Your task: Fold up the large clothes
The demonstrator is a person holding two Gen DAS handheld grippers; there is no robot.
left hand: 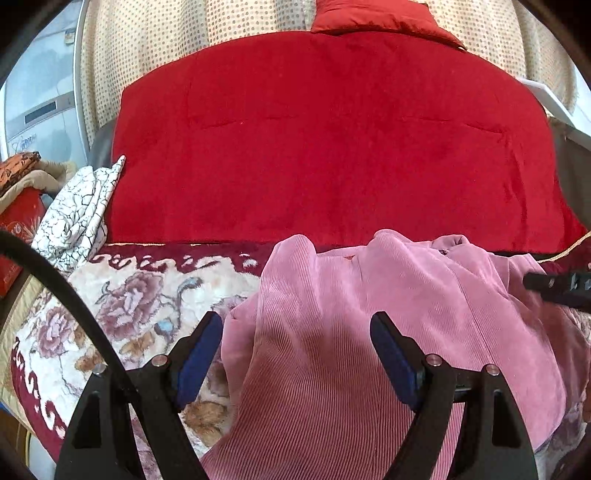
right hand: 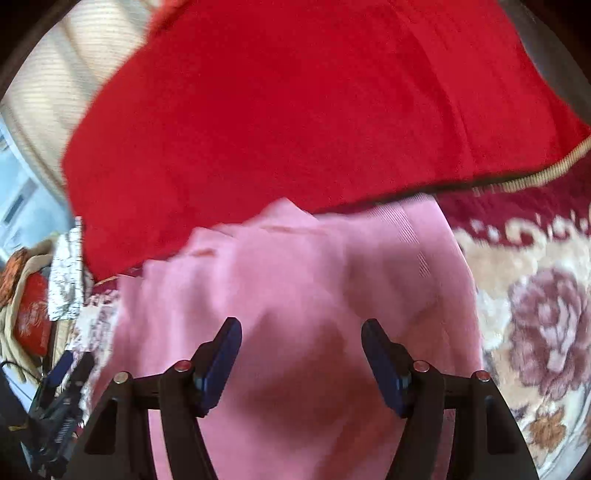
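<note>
Hovering with its jaws spread wide, the left gripper (left hand: 297,323) grips nothing; its blue pads (left hand: 197,354) stand apart over the pink corduroy garment (left hand: 332,332). The right gripper (right hand: 301,328) is likewise spread, jaws apart above the same garment (right hand: 295,295), with no cloth between the pads as far as the blurred right wrist view allows. In the left wrist view a black part of the right gripper enters at the right edge, just over the garment's far side.

Garment position: lying crumpled and rumpled, not flat, on the floral blanket (left hand: 122,295), which shows cream ground, rose motifs and a dark red border. The garment's far edge reaches the foot of a large red quilt (left hand: 332,140) lying beyond it. The floral blanket (right hand: 535,295) extends to the right of the garment in the right wrist view, with the red quilt (right hand: 295,110) above.

Surroundings: a white cloth with black crackle pattern (left hand: 79,210) is bunched at the quilt's left corner. A dotted beige curtain (left hand: 166,48) hangs behind. A red cushion (left hand: 376,18) rests at the quilt's far edge.
</note>
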